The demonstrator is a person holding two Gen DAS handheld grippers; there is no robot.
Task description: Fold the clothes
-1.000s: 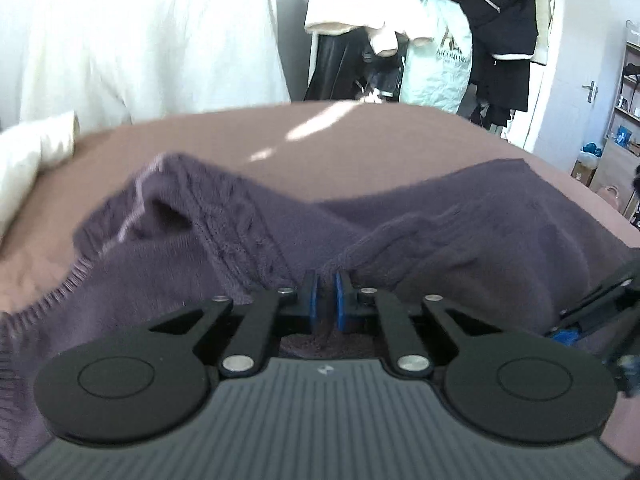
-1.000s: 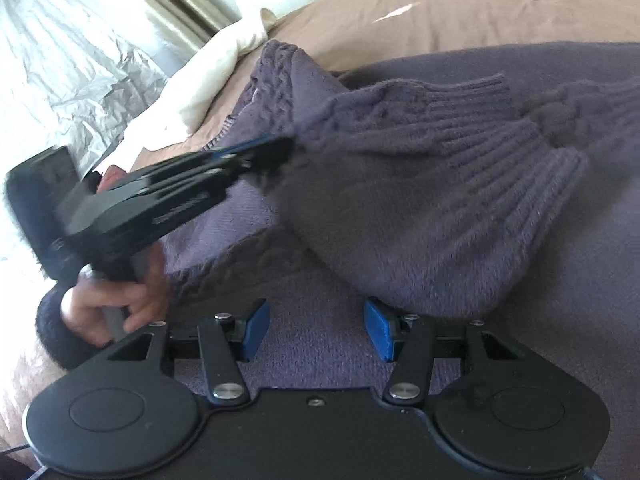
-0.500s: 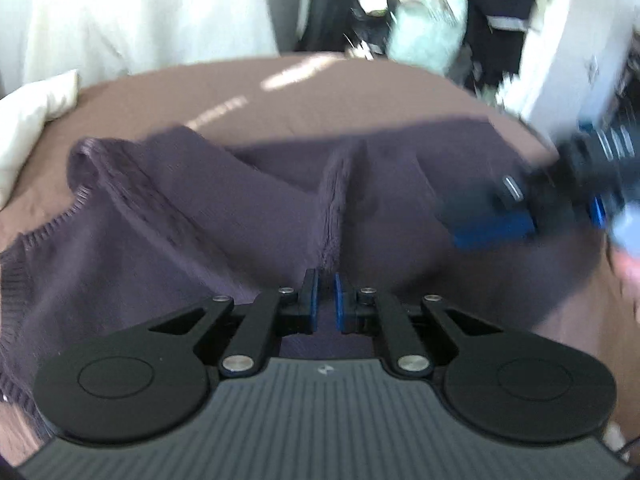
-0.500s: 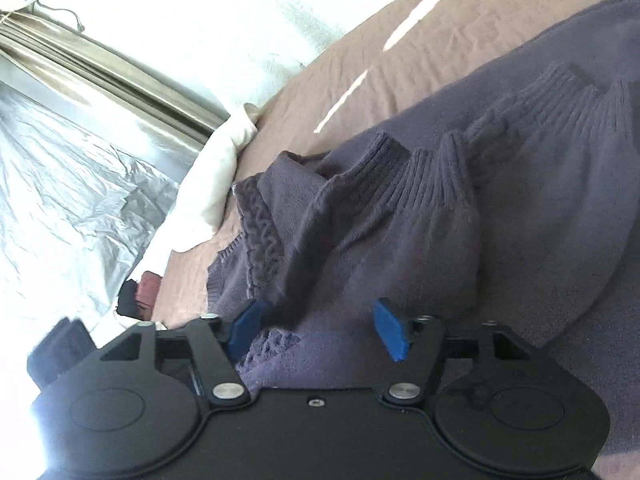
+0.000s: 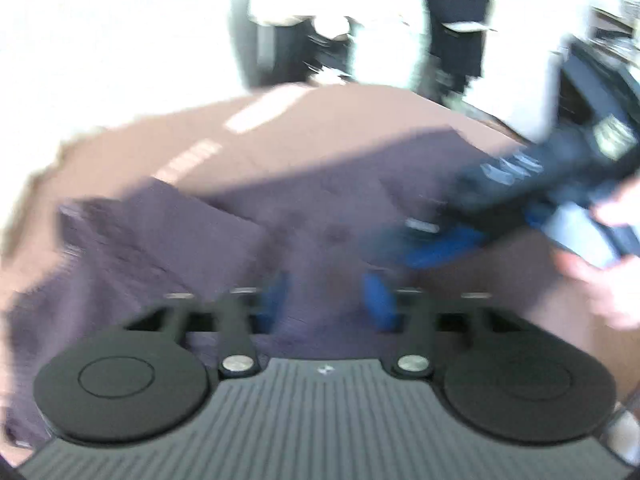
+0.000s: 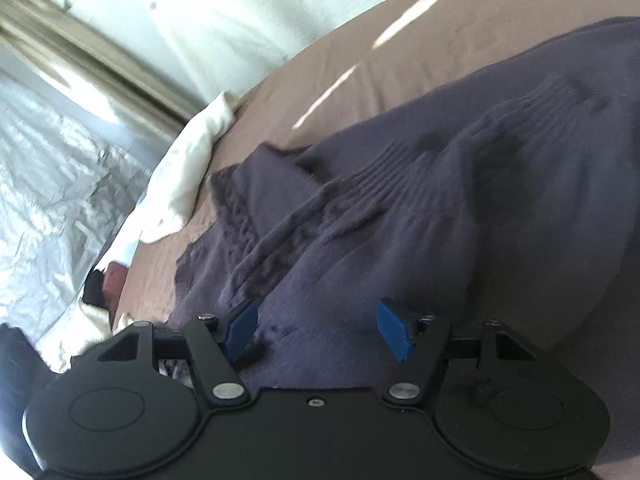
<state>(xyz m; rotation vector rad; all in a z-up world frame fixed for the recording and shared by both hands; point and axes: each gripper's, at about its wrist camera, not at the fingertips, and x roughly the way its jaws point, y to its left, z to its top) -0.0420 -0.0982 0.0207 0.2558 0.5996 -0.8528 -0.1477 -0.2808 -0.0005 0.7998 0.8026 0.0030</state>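
Purple knit sweater (image 6: 440,208) lies spread over a brown bed cover (image 6: 360,40), filling the centre and right of the right wrist view, with a ribbed cuff folded across its body and a cable-knit edge running toward the lower left. In the blurred left wrist view the same sweater (image 5: 192,248) spans the middle of the frame, one folded flap reaching toward the upper left.

Left hand-held gripper (image 5: 326,300) sits at the bottom centre of its own view; its jaws are opening, the blue pads (image 5: 376,300) stand apart, and only sweater fabric shows beyond the gap, nothing pinched between them.

Right hand-held gripper (image 6: 318,330) occupies the bottom of its own view with jaws spread wide, blue pads (image 6: 394,334) parted above the knit and not pressing on it. It also appears at the right of the left wrist view (image 5: 436,244), blurred, slanting down from the upper right toward the sweater, with a person's hand (image 5: 600,276) on its handle at the right edge.

A white pillow (image 6: 188,168) lies on the bed at the left centre of the right wrist view, just beside the sweater's far corner. Hanging clothes (image 5: 452,12), dark and pale, fill the top of the left wrist view, too blurred to tell apart.
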